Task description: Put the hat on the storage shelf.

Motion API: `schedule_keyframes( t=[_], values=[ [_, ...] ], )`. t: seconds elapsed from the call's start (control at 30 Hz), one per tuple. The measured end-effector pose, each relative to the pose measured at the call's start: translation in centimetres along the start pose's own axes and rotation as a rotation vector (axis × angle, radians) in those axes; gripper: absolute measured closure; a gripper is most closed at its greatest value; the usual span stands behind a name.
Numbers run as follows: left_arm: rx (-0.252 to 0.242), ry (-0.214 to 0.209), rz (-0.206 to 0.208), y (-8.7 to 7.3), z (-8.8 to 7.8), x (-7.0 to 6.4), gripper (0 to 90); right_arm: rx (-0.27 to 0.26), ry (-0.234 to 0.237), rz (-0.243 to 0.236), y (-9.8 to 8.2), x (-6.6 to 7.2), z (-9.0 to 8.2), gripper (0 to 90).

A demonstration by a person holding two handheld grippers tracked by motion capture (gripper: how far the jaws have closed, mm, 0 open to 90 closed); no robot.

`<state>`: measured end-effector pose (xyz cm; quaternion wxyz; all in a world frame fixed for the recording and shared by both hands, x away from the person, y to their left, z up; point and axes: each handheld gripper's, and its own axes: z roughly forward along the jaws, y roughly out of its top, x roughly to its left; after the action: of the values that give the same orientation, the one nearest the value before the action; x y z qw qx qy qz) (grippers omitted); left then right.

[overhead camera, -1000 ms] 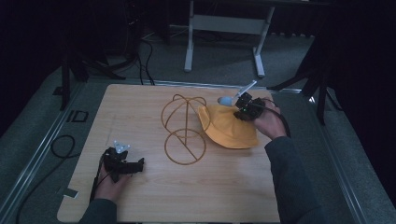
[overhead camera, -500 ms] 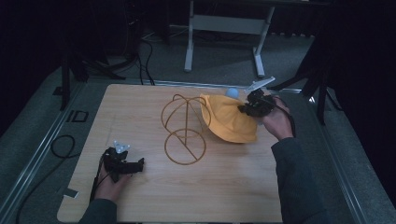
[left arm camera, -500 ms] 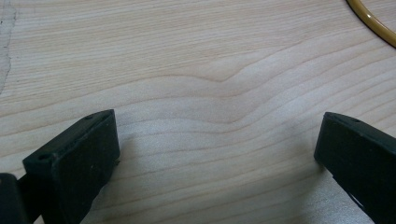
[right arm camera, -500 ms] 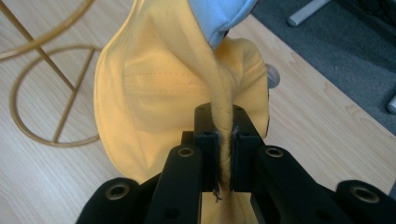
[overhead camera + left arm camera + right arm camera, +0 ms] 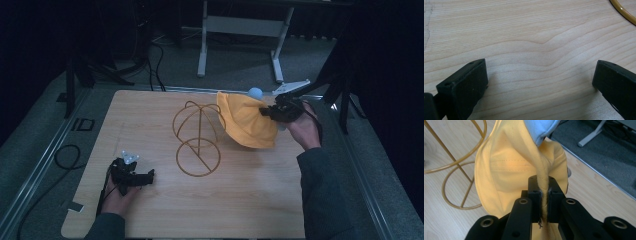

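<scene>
While the right gripper (image 5: 272,111) has its black jaws pinched tight on a fold of the soft yellow fabric cap (image 5: 247,125), the cap hangs lifted off the pale wooden table (image 5: 250,200), drooping below and ahead of the jaws. Just beyond the cap, on the far side from this gripper, stands the golden wire hat stand (image 5: 198,137), a domed cage on a ring base. The left gripper (image 5: 145,176) rests low on the table, well apart from the stand, jaws spread wide with nothing between them. To seat the cap well, it likely needs carrying higher than the dome, with its hollow side facing down, then lowering squarely over the wire top; the free gripper could steady the ring base against tipping.
</scene>
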<state>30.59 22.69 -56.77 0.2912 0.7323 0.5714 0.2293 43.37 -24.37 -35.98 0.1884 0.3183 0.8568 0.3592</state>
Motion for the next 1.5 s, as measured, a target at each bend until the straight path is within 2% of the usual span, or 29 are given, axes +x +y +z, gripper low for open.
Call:
schedule_keyframes(
  t=[0.53,0.67,0.93,1.13,1.5],
  values=[
    [-0.001,0.0,0.0,0.0,0.0,0.0,0.2,-0.068,0.027,0.006,-0.3,-0.8,-1.9,84.9],
    [0.001,-0.001,0.001,0.0,0.0,0.0,0.2,-0.111,0.057,0.02,-0.4,-1.1,-2.7,84.9],
    [0.001,-0.001,0.0,0.0,0.0,0.0,0.1,-0.146,0.08,0.019,-0.5,-1.2,-3.5,84.9],
    [0.001,-0.001,0.0,0.0,0.0,0.0,0.2,-0.18,0.115,0.019,-0.4,-1.1,-4.1,84.9],
    [0.001,0.0,0.0,0.0,0.0,0.0,0.2,-0.208,0.152,-0.004,0.3,-0.4,-4.3,84.9]
  ],
)
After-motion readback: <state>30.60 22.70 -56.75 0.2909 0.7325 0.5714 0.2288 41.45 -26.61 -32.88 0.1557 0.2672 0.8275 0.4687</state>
